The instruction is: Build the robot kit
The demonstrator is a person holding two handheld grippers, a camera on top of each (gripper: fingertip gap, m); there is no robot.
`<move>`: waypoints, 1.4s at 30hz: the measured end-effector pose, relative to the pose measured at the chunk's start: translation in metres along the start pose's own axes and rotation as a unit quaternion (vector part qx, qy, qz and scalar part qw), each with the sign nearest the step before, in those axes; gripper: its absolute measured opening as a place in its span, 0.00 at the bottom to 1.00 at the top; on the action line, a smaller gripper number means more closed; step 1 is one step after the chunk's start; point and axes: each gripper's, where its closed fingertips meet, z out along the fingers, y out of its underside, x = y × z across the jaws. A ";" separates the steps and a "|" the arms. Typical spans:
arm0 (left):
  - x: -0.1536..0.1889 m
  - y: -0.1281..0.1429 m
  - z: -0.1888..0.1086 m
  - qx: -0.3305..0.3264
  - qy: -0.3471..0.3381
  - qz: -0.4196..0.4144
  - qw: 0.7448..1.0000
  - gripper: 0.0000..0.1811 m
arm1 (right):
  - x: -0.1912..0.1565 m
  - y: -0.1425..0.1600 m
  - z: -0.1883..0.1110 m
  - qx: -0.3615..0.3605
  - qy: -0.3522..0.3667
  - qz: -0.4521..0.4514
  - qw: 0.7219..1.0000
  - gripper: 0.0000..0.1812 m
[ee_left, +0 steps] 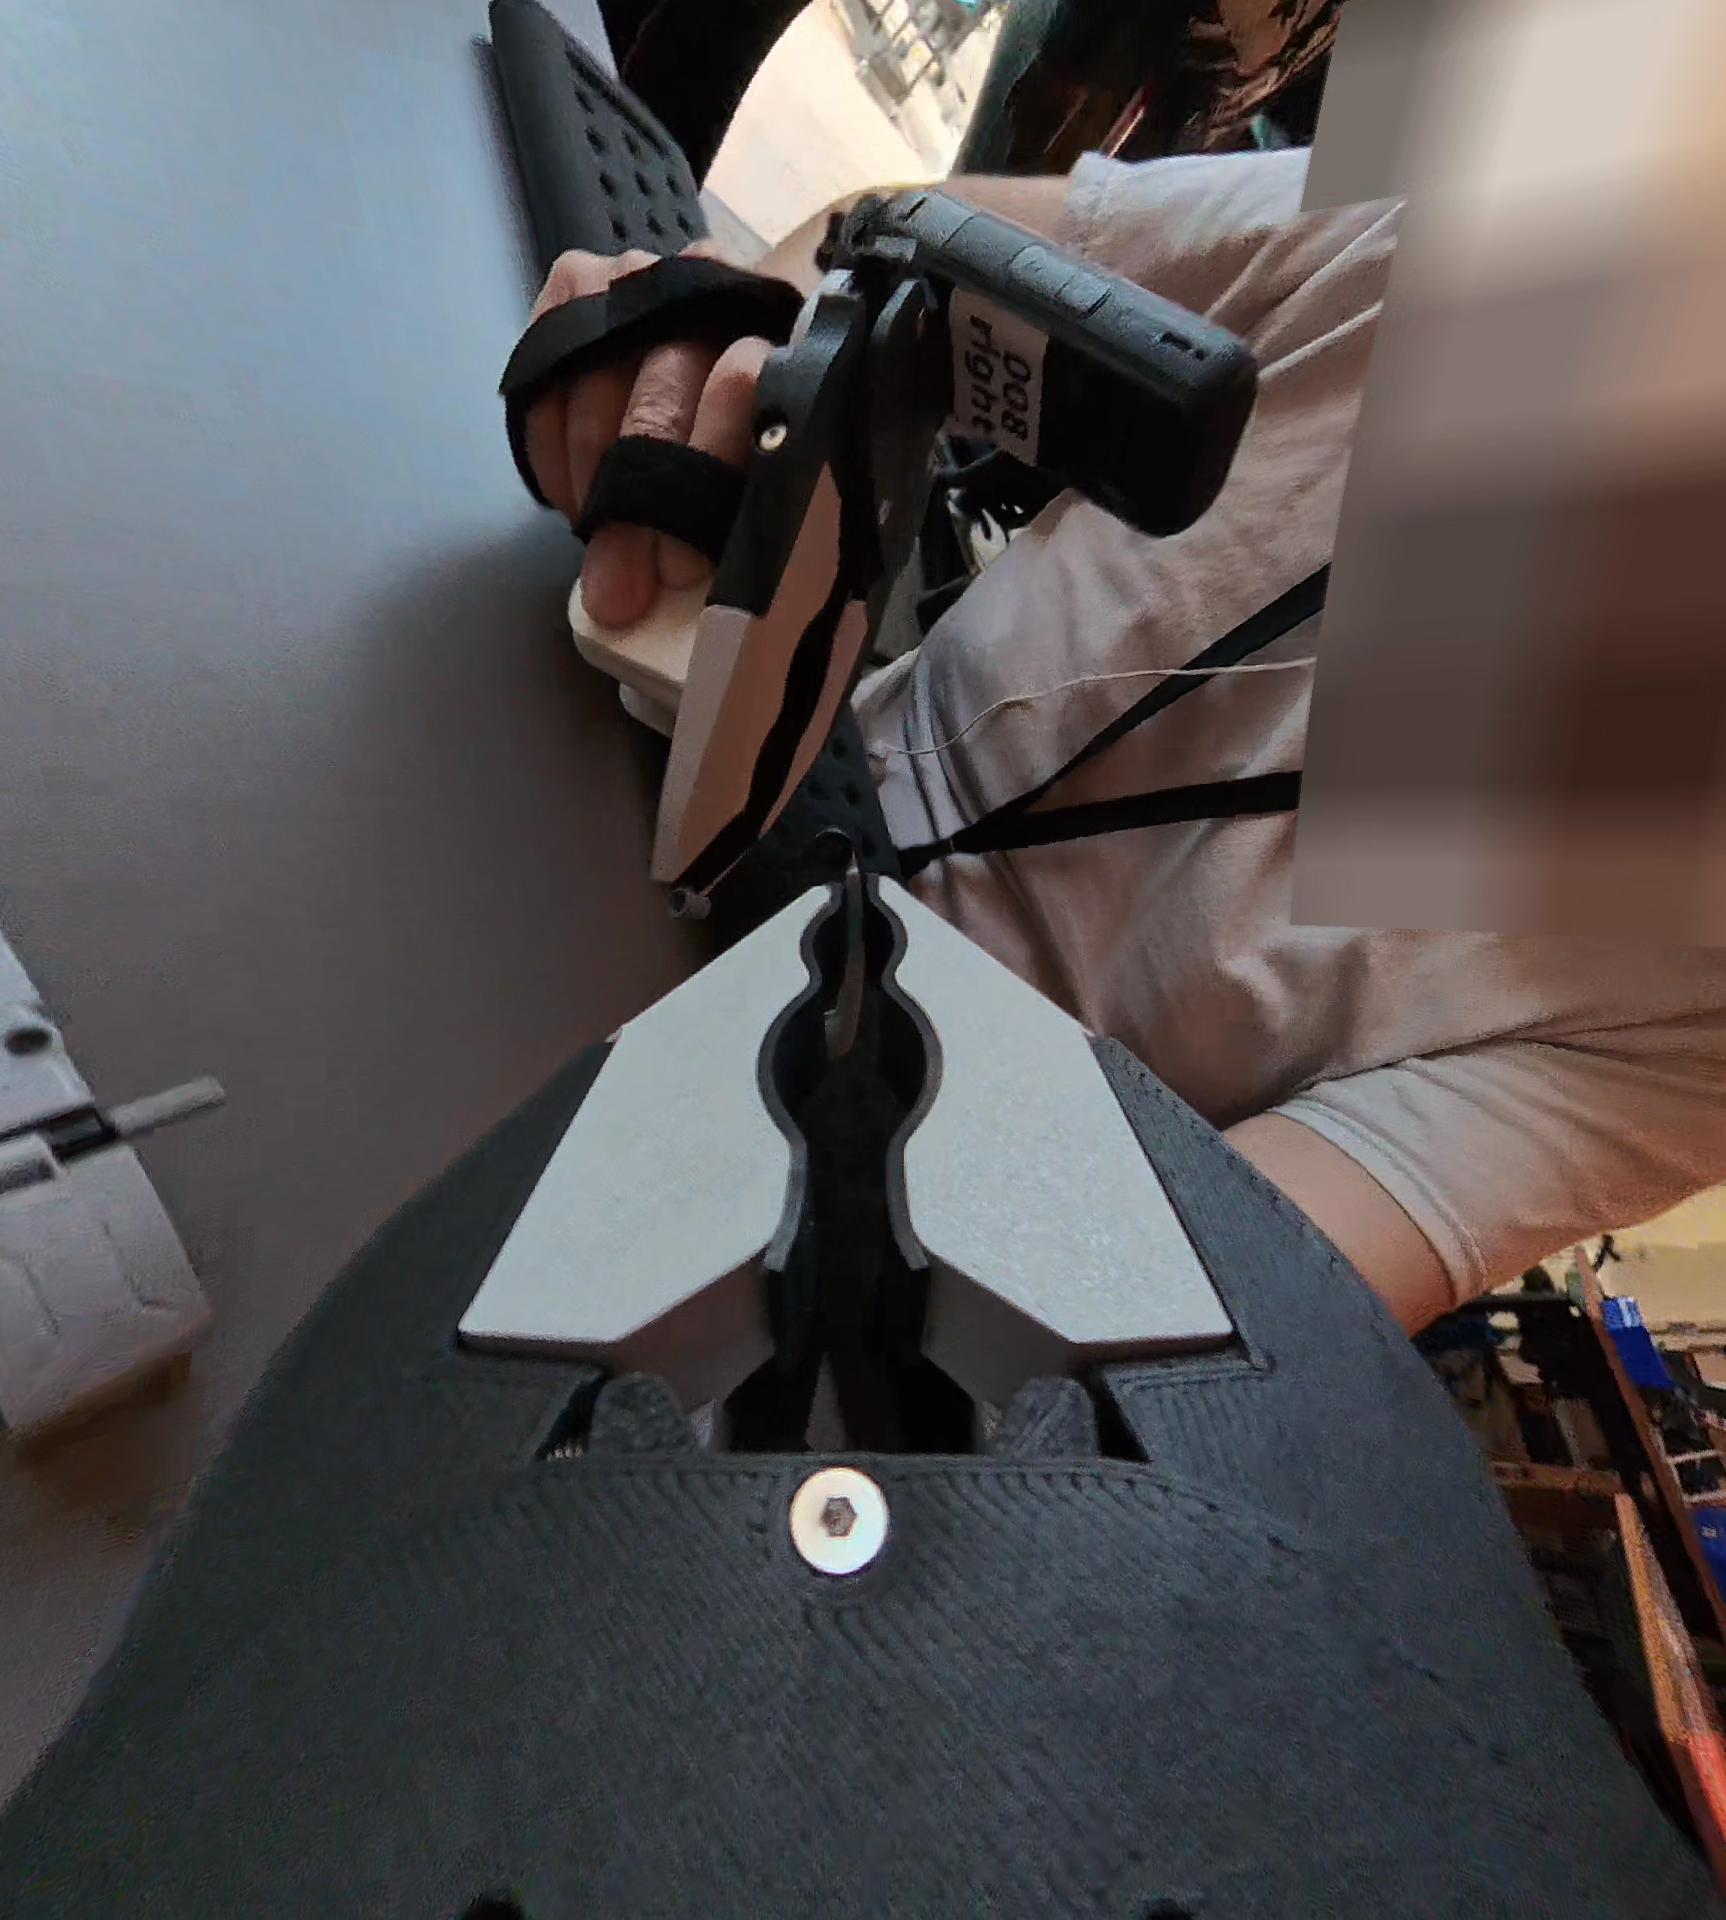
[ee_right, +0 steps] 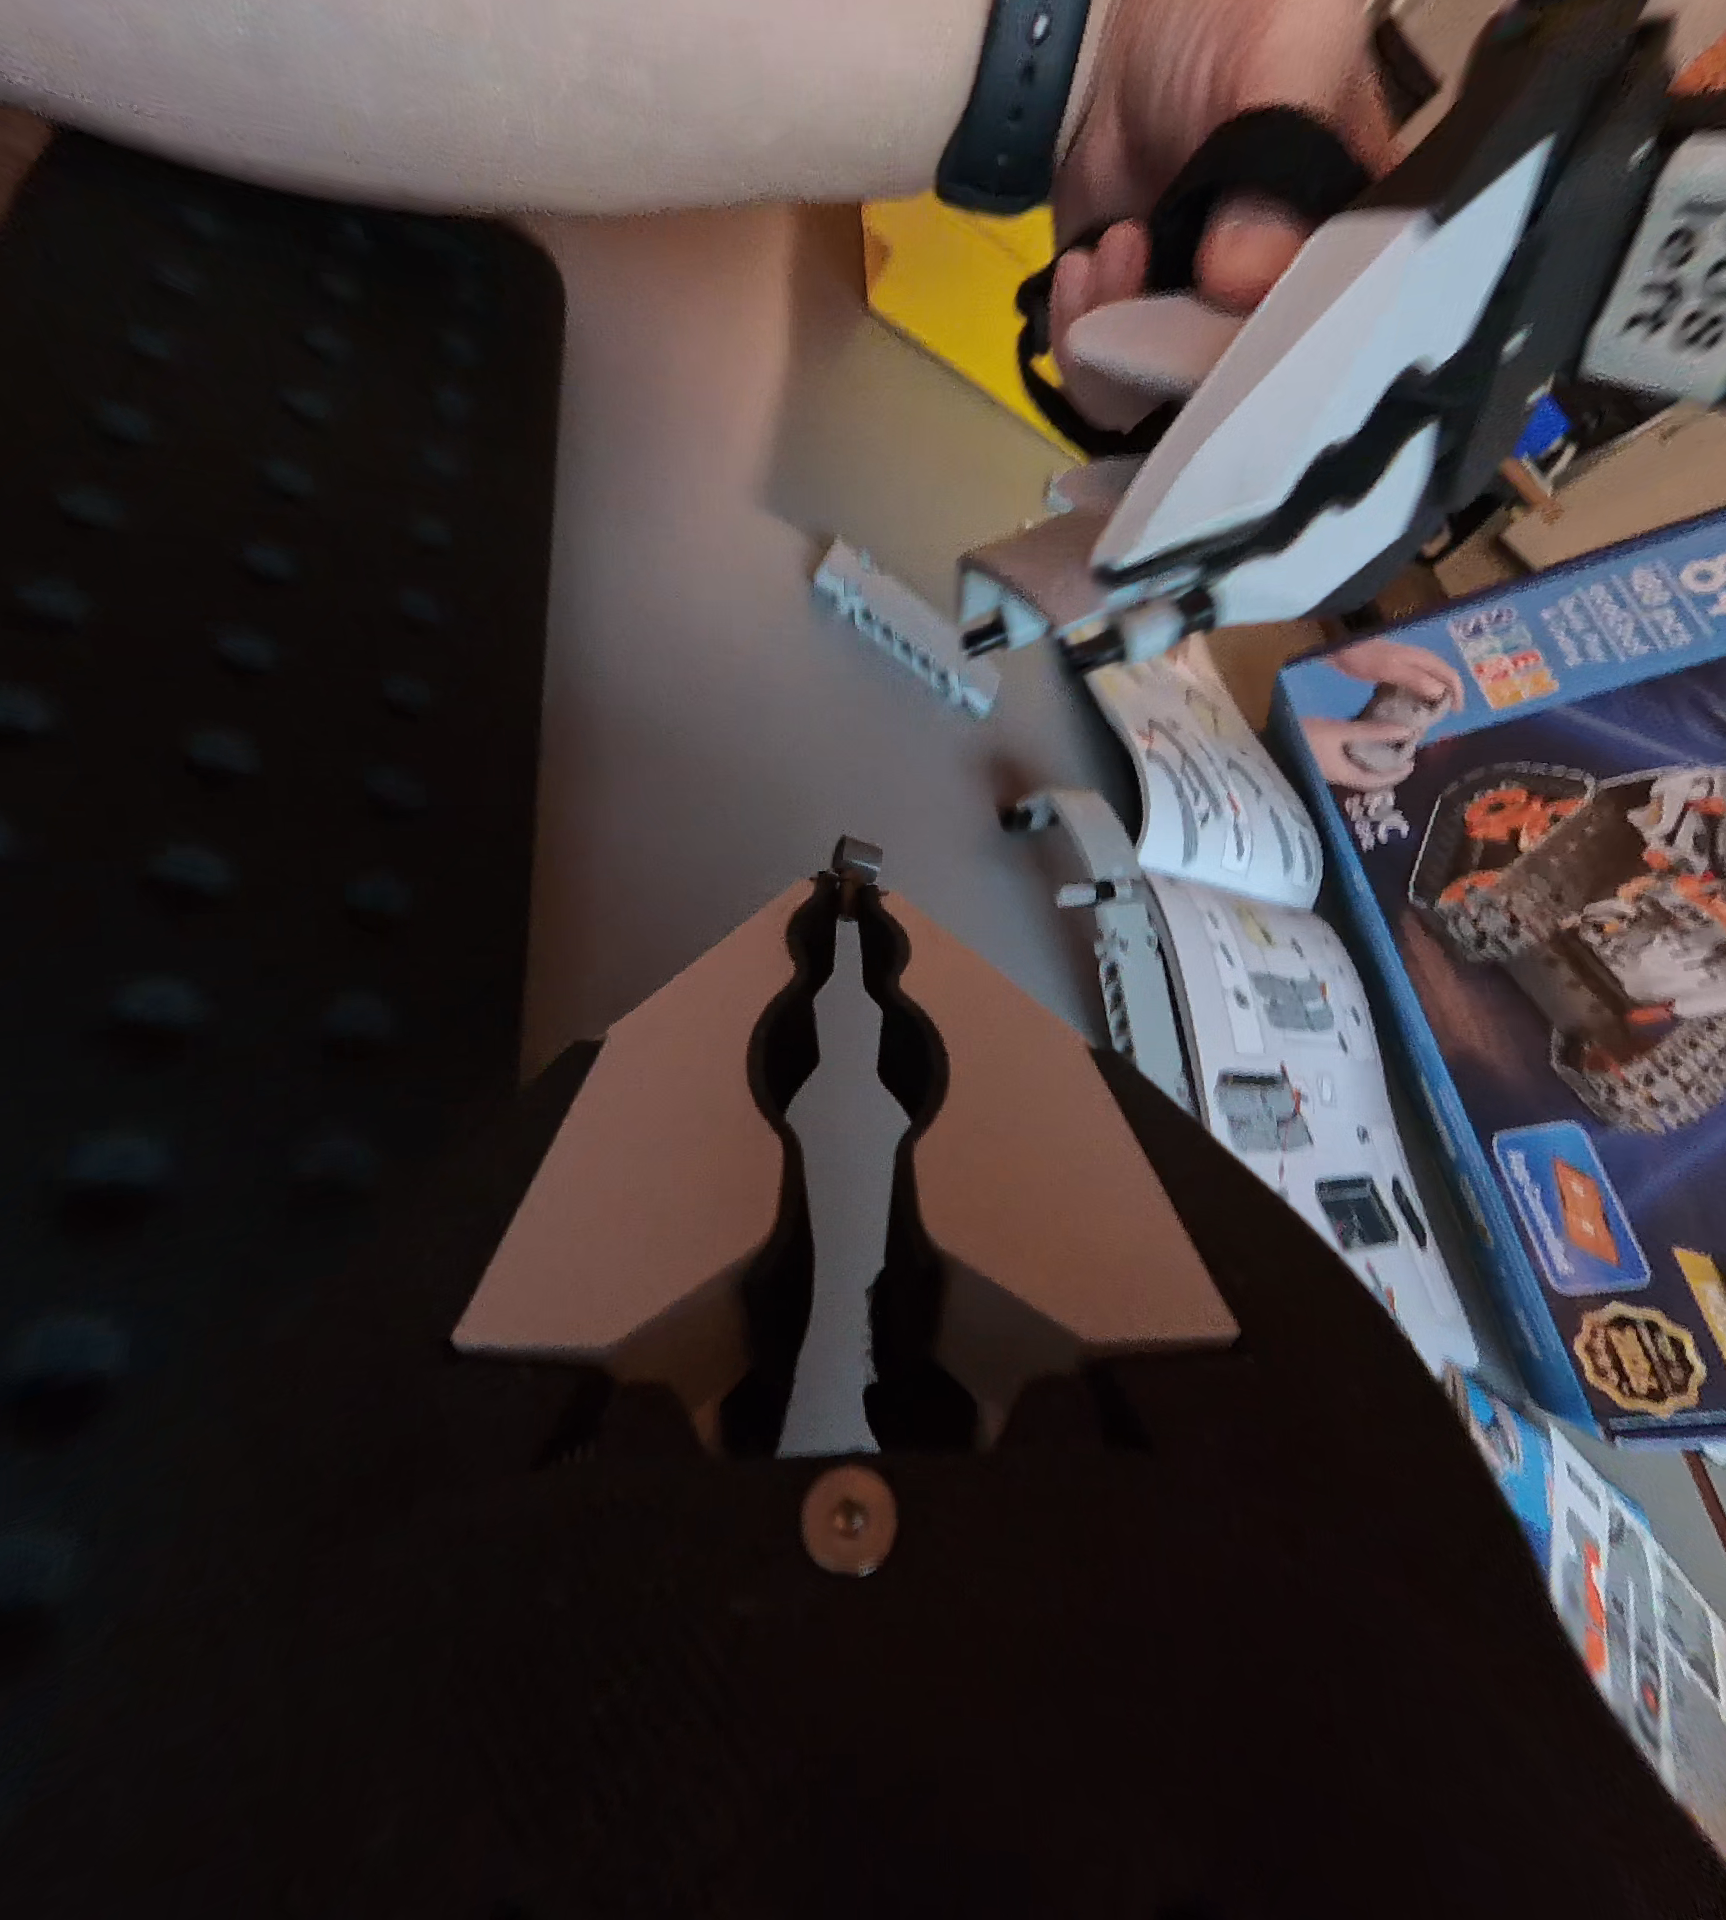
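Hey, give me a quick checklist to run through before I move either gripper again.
1. Right gripper has a firm hold: ok, it is shut on a small grey piece at its tips.
2. Left gripper has a firm hold: ok, it is shut on a thin grey part.
3. What the thin grey part is: cannot tell.
4. The two grippers' tips are apart: cannot tell; they look close in the left wrist view.
5. Right wrist view is sharp: not ok, it is blurred.
6. Long grey beam and curved grey piece lie apart from the right gripper: ok.
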 end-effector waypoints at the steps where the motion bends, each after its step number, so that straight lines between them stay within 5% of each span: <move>1: 0.000 -0.010 0.002 0.005 0.007 0.014 1.000 0.00 | -0.001 0.012 -0.001 -0.023 -0.007 0.002 1.000 0.02; 4: 0.008 -0.018 0.009 -0.004 0.032 0.048 0.998 0.00 | 0.000 0.023 -0.003 -0.036 -0.013 0.007 0.999 0.01; 7: 0.022 0.004 0.006 -0.002 0.064 0.060 0.996 0.00 | -0.001 0.026 0.010 -0.047 -0.029 0.011 0.998 0.02; 18: 0.042 0.087 -0.032 0.011 0.050 0.042 0.998 0.00 | -0.008 -0.050 0.055 0.077 -0.044 -0.025 0.996 0.01; 32: 0.038 0.096 -0.037 0.014 0.116 0.009 0.993 0.00 | 0.002 -0.055 0.076 0.083 -0.068 0.034 0.994 0.01; 42: 0.012 0.082 -0.035 0.040 0.071 -0.011 0.997 0.00 | -0.003 -0.040 0.068 0.091 -0.110 0.024 0.989 0.01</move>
